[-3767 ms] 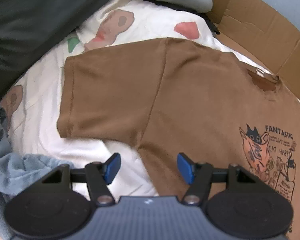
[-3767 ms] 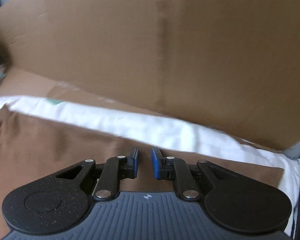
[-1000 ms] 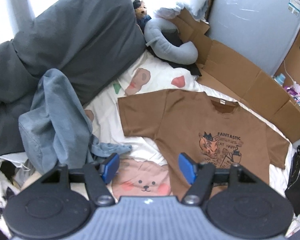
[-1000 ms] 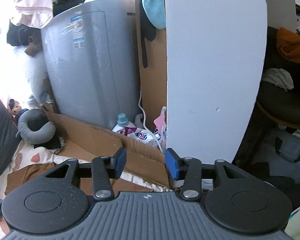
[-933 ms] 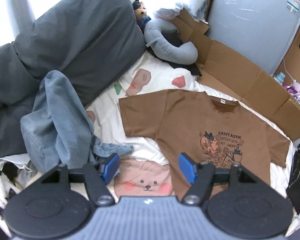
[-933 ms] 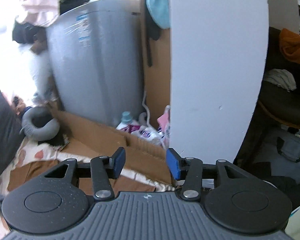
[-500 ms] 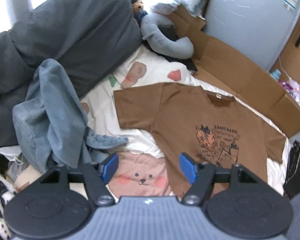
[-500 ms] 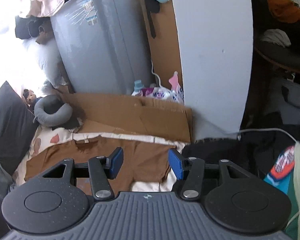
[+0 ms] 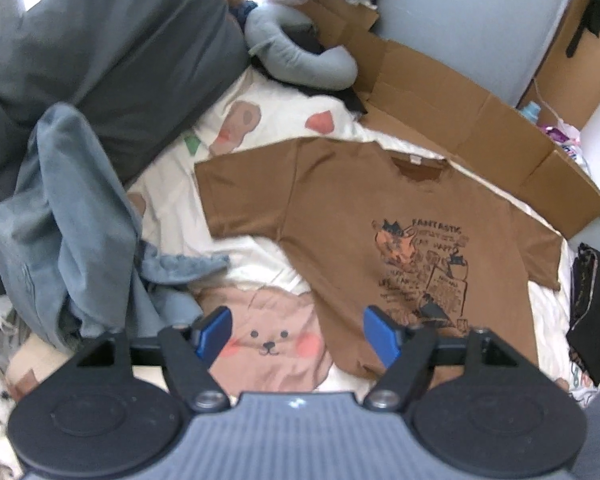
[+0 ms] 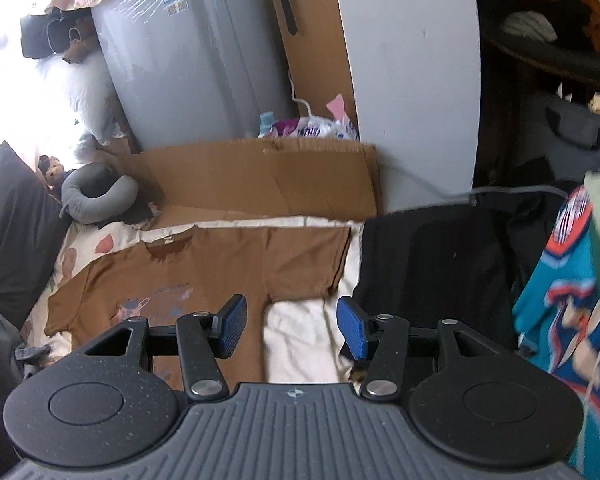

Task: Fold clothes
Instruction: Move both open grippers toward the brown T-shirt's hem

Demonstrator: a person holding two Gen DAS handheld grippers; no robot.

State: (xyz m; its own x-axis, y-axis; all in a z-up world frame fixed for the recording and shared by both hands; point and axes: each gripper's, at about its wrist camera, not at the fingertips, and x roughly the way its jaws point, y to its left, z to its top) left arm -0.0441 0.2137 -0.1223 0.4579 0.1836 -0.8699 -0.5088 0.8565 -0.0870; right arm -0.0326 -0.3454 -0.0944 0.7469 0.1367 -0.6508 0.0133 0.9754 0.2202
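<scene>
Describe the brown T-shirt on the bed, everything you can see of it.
The brown T-shirt is a short-sleeved, soft knit-looking top lying face up and spread flat, unfolded, on the white cartoon-print sheet. Both sleeves are stretched out sideways; a small label shows inside the darker collar. A cat drawing with dark lettering is printed on the chest. Its collar end lies towards the cardboard. Neither gripper touches it.

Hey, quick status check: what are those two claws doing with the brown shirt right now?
Left claw opening, nothing between its pads; right claw open, empty. Brown T-shirt flat on the bed, print up, unfolded. Grey-blue garment heaped beside its sleeve, not touching.
</scene>
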